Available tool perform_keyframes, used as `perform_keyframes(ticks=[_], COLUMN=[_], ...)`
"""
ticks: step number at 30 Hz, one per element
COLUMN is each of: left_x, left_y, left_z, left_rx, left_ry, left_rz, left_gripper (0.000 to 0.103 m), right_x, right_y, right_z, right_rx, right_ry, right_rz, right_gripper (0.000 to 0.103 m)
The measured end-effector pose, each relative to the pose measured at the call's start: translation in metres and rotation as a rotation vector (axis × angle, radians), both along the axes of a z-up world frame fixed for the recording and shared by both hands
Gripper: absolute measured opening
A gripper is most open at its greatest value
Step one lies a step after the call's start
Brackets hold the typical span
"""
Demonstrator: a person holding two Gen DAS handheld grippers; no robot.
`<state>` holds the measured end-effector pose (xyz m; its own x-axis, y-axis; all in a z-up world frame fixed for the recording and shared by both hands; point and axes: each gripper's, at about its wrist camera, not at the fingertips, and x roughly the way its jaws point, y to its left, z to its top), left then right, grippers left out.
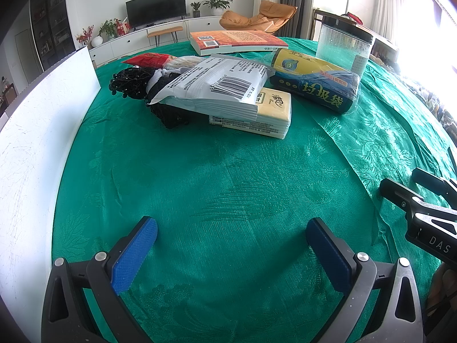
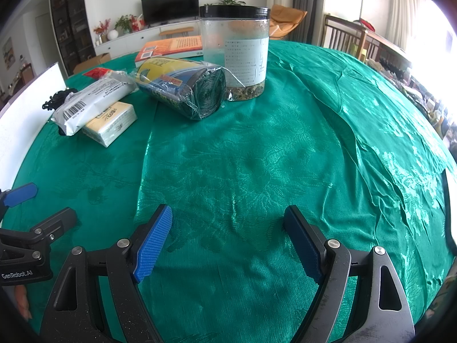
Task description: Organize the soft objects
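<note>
A pile of soft things lies at the far side of the green tablecloth (image 1: 228, 185): a white plastic packet (image 1: 217, 85) with a barcode leans on a yellow tissue pack (image 1: 268, 114), over black beaded fabric (image 1: 134, 83) and a red pouch (image 1: 145, 58). To their right lies a wrapped roll of garbage bags (image 1: 314, 81), with its dark end (image 2: 207, 94) facing the right wrist view. My left gripper (image 1: 231, 228) is open over bare cloth, well short of the pile. My right gripper (image 2: 228, 217) is open too, with nothing between its fingers.
A clear jar (image 2: 234, 48) with a black lid stands behind the roll. An orange book (image 1: 234, 41) lies at the table's far edge. A white board (image 1: 42, 120) stands upright along the left side. Each gripper appears at the edge of the other's view.
</note>
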<state>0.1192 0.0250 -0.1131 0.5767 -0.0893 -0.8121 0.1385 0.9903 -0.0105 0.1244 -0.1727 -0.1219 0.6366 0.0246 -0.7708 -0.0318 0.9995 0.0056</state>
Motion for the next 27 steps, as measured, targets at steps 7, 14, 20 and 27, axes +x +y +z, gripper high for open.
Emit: perform_keyframes(ticks=[7,14,20,27], left_x=[0.0,0.0,0.0,0.017], left_y=[0.0,0.0,0.001,0.043], left_z=[0.0,0.0,0.001,0.058], left_rx=[0.0,0.0,0.001,-0.284], left_ry=[0.0,0.0,0.006,-0.112], left_rz=[0.0,0.0,-0.003,0.147], left_gripper=[0.103,0.103,0.103,0.103], right_x=[0.0,0.0,0.0,0.0], right_y=[0.0,0.0,0.0,0.0], right_z=[0.0,0.0,0.0,0.0], right_rx=[0.0,0.0,0.0,0.0], right_ry=[0.0,0.0,0.0,0.0], right_rz=[0.0,0.0,0.001,0.001], right_gripper=[0.083,0.083,0.083,0.083])
